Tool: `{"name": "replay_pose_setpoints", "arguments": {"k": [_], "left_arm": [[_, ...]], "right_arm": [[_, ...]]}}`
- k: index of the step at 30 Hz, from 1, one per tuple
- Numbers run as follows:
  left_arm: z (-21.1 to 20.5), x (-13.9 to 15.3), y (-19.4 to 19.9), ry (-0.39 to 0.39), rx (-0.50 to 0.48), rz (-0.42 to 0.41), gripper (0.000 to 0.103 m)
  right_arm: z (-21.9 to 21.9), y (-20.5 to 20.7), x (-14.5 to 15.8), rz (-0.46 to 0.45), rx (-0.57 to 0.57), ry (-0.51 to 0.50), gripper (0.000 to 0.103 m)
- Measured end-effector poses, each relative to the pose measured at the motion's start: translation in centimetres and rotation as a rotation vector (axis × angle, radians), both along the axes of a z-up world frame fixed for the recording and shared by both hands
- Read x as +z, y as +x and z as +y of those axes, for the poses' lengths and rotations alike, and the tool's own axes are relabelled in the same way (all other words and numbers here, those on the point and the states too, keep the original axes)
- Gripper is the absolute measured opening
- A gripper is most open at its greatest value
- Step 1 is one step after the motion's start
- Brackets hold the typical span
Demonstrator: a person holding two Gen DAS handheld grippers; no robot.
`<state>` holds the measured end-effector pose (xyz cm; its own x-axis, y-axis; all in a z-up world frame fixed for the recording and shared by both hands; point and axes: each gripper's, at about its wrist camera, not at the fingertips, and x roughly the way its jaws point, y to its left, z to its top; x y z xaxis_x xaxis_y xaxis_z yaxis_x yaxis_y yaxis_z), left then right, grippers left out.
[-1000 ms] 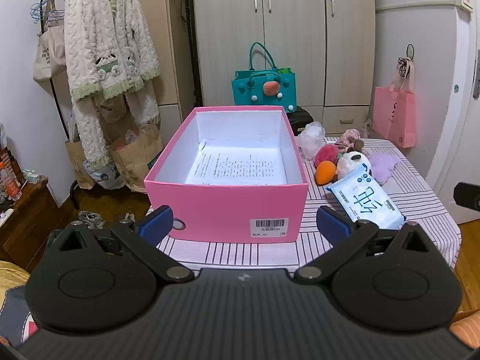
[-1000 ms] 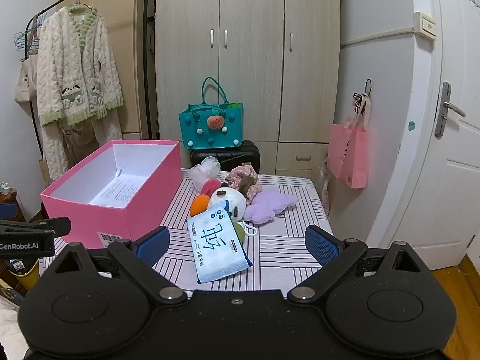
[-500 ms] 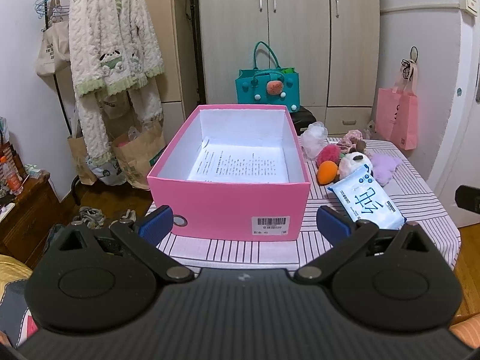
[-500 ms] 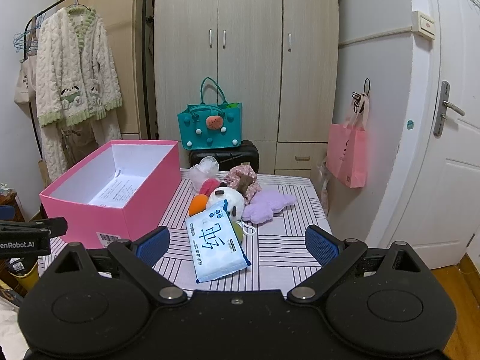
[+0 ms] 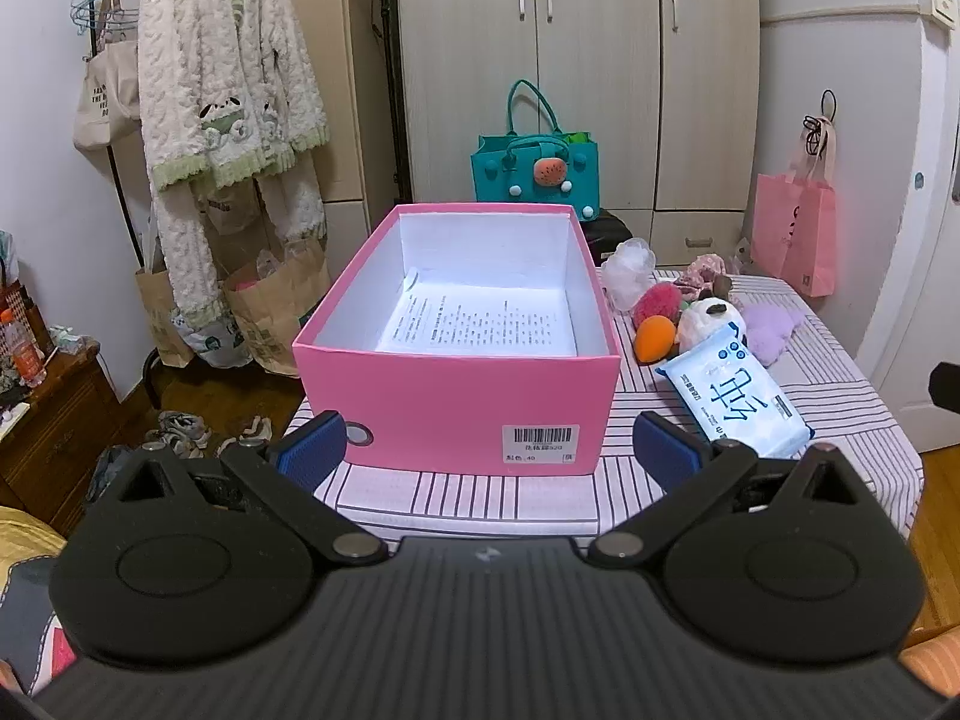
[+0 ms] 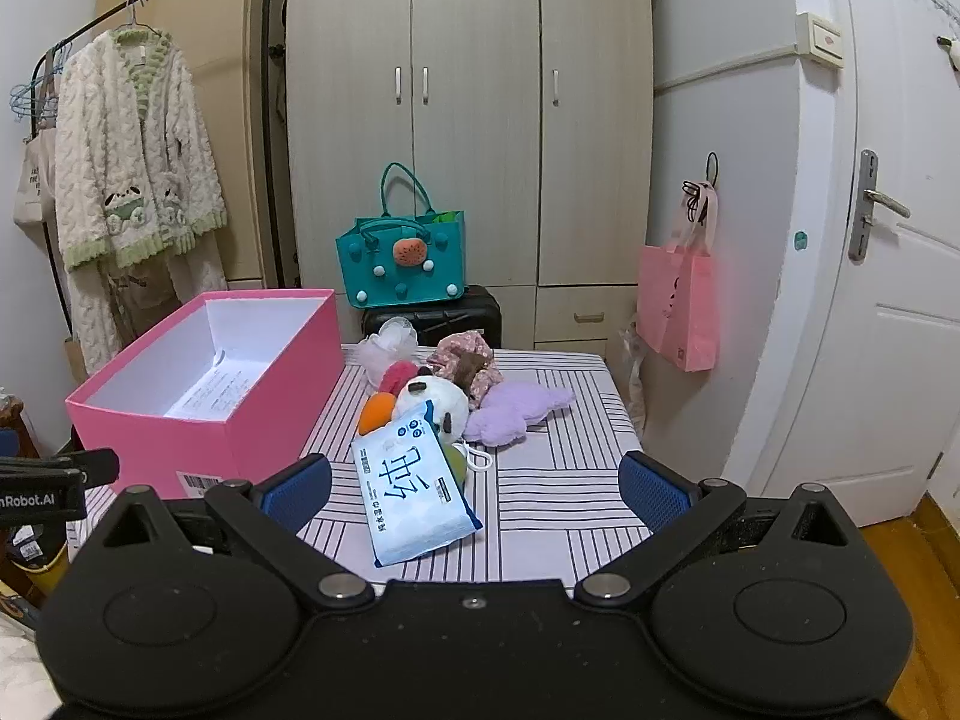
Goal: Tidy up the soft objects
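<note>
Little changed from a second ago: left gripper (image 5: 489, 447) shifted slightly, box (image 5: 459, 402) a touch lower in its view; right gripper (image 6: 474, 489) nearly unmoved. Both with jaws spread wide, holding nothing, hovering off the near edge of the striped table (image 6: 552, 492). On it, open pink box at left, only a printed sheet inside. Right of the box, soft things in a heap: wipes pack (image 6: 414, 489) nearest, leaning on a white plush (image 6: 435, 399), orange ball (image 6: 377, 411), purple plush (image 6: 519, 408) touching. Behind, teal bag (image 6: 402, 264), wardrobe (image 6: 468, 114), hanging robe (image 5: 222, 78), pink bag (image 6: 678, 306), white door (image 6: 888, 300).
</note>
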<state>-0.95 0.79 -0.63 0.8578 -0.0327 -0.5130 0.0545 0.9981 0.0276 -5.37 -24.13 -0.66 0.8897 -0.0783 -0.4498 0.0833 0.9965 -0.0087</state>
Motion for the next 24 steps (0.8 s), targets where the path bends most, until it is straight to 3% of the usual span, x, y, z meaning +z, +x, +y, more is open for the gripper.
{"name": "replay_pose_setpoints", "arguments": {"k": [24], "left_arm": [[-0.44, -0.48, -0.31, 0.013, -0.007, 0.0, 0.103]], "right_arm": [[0.45, -0.05, -0.44, 0.006, 0.012, -0.026, 0.103]]}}
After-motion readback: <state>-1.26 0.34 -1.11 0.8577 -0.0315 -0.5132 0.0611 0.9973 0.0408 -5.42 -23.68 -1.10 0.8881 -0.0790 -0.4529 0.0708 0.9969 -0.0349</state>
